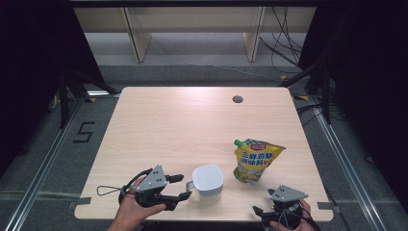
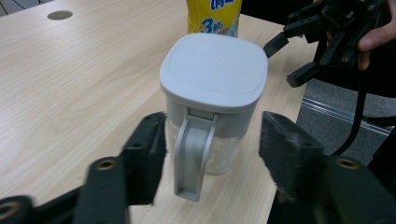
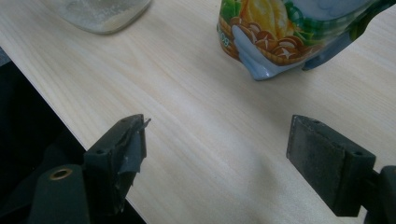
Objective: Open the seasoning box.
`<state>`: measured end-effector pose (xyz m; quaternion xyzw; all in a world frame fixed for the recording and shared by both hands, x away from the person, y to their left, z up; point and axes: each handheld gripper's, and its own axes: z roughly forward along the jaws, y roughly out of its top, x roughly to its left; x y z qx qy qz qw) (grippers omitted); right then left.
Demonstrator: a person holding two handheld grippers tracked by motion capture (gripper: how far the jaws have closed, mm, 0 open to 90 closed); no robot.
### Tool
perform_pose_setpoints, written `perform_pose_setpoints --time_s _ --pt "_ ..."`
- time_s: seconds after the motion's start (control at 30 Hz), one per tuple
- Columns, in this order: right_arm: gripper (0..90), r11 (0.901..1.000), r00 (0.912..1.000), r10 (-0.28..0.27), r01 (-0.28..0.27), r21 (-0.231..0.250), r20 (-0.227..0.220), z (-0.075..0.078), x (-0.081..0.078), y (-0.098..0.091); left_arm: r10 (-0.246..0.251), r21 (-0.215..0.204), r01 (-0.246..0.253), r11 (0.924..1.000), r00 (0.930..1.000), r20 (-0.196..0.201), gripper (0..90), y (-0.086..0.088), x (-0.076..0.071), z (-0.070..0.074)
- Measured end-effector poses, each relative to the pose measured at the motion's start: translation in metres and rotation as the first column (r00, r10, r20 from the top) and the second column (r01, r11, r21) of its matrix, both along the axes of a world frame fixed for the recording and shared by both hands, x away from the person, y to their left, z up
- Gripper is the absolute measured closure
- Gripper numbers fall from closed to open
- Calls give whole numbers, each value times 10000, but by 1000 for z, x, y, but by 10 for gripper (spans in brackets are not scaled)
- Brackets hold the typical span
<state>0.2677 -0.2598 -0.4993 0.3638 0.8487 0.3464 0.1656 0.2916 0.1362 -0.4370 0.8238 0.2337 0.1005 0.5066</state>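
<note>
A small clear jar with a grey-white lid and a grey handle (image 1: 208, 182) (image 2: 212, 98) stands near the table's front edge. My left gripper (image 1: 182, 186) (image 2: 212, 144) is open, its jaws on either side of the handle without touching it. A yellow stand-up pouch (image 1: 255, 160) (image 3: 299, 28) with a green cap stands to the jar's right. My right gripper (image 1: 262, 211) (image 3: 217, 149) is open at the front edge, just short of the pouch, with nothing between its jaws. In the left gripper view, the right gripper (image 2: 299, 56) is beyond the jar.
The wooden table (image 1: 183, 125) has a round cable hole (image 1: 237, 99) at the back right. Its front edge lies right under both grippers. Shelving legs and cables stand on the floor behind the table.
</note>
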Motion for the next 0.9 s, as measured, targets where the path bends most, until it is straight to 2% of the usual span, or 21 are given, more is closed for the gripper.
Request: perform_pose_setpoints --time_s 0.07,0.1,0.13,0.2,0.23,0.3,0.37,0.43,0.47,0.53,0.57,0.67,0.8,0.83,0.87,0.9 --pt "208 10000 10000 -54 54 1 -72 1 0 0 -3 110 1 9999 9999 129 551 1 0 2" --pt "205 9999 9998 -121 122 49 -178 0 0 1 228 -29 -227 9997 9984 517 598 1 -1 5" --pt "205 10000 10000 -56 57 52 -46 0 2 1 306 -5 -306 9995 9982 523 644 2 -1 7" --pt "204 10000 10000 -61 61 16 -55 0 2 1 285 -99 -279 9996 9975 652 722 1 1 8" --pt "197 9999 10000 83 -83 77 3 0 2 1 372 -183 -358 9992 9960 810 746 0 4 11" --pt "191 9993 9997 -240 243 285 -94 1 0 1 330 -233 -310 9992 9951 932 802 -4 7 11" --pt "191 9989 9997 -222 226 408 -100 2 -1 1 491 -191 -476 9987 9951 862 843 -9 7 9" --pt "184 9988 9998 -207 210 434 -64 2 -1 1 380 -128 -369 9992 9945 980 857 -12 8 9" --pt "155 9980 9996 -270 264 571 102 4 -2 1 407 -49 -404 9992 9946 951 880 -16 9 8" --pt "158 9971 9995 -282 271 707 145 5 -2 2 407 9 -410 9992 9947 944 885 -18 11 7" --pt "162 9968 9990 -177 145 782 403 6 -3 3 418 -38 -416 9991 9950 911 889 -21 13 5" --pt "167 9967 9991 -153 121 801 398 7 -4 4 434 34 -439 9990 9947 933 890 -22 14 3" --pt "224 9963 9992 10 -43 857 387 9 -3 4 566 -80 -562 9984 9948 842 889 -18 15 2" --pt "259 9929 9983 -161 93 1187 564 11 -5 5 586 -203 -572 9982 9952 781 888 -17 15 0" --pt "259 9929 9983 -161 93 1187 564 11 -5 5 586 -203 -572 9982 9952 781 887 -17 15 0" --pt "270 9906 9974 69 -166 1358 719 11 -3 5 610 -258 -592 9979 9953 756 887 -17 15 0"
